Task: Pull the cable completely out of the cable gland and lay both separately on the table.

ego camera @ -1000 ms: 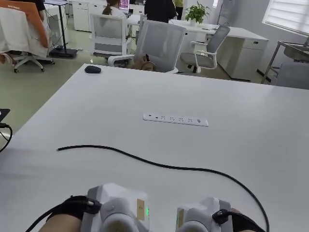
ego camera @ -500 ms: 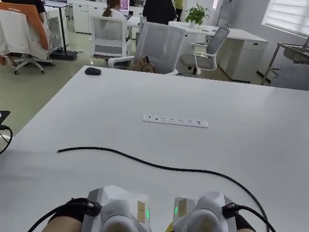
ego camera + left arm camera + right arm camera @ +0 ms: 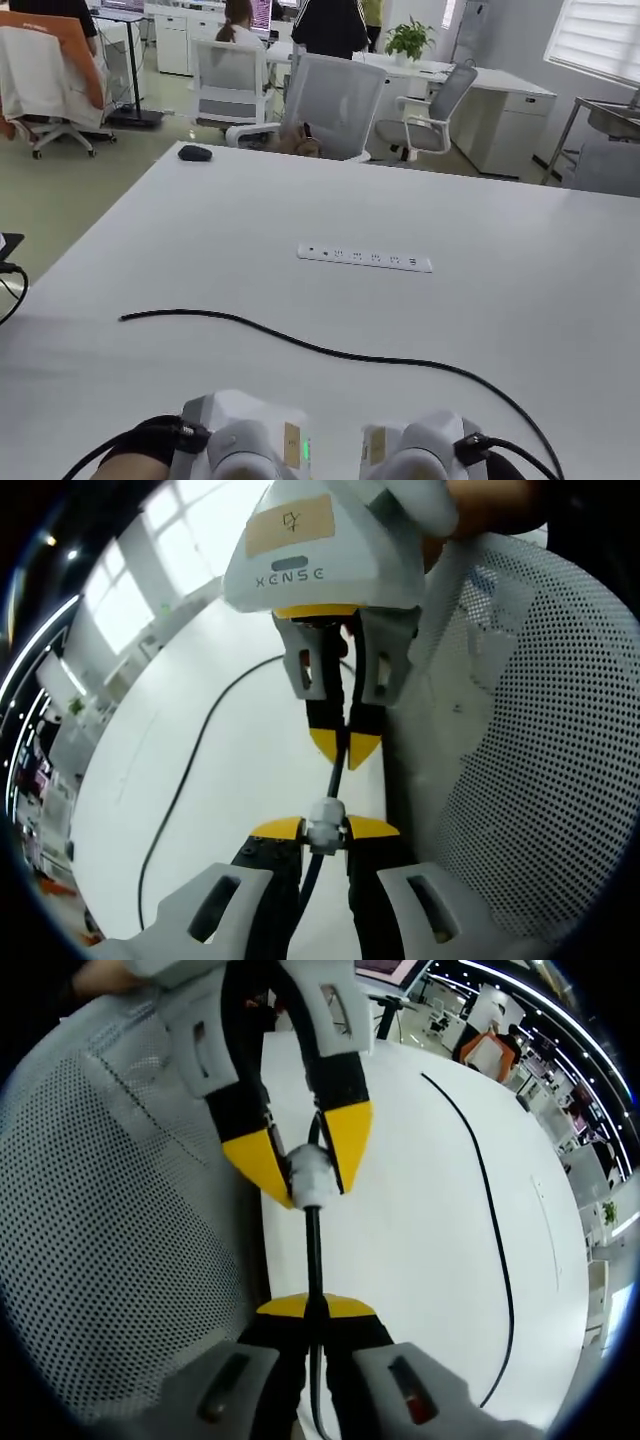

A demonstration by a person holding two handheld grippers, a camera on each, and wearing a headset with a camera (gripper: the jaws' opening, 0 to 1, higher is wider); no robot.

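While the left gripper point(image 3: 325, 829) is closed narrowly on the white cable gland point(image 3: 325, 818), the right gripper point(image 3: 310, 1307) faces it tip to tip and is pinched tight on the black cable point(image 3: 340, 352) just beside the gland. In the left gripper view the cable runs from the right gripper's yellow tips straight into the gland, and a dark length goes on below it between the left gripper's jaws, so the cable is threaded through the gland. In the right gripper view a short bare stretch of cable spans the gap between the two grippers.

Both grippers sit at the near edge of the white tabletop point(image 3: 300, 200), with the gland held in the air there rather than lying on it. In the gripper views a white perforated mesh surface point(image 3: 530, 730) lies close beside them.

The rest of the cable lies loose on the tabletop in a long shallow curve. Its free end lies to the left, and it sweeps right and back toward the near edge. A white power strip point(image 3: 365, 257) is set into the tabletop farther off, well apart from the cable. A dark mouse point(image 3: 194, 153) rests near the far left corner.
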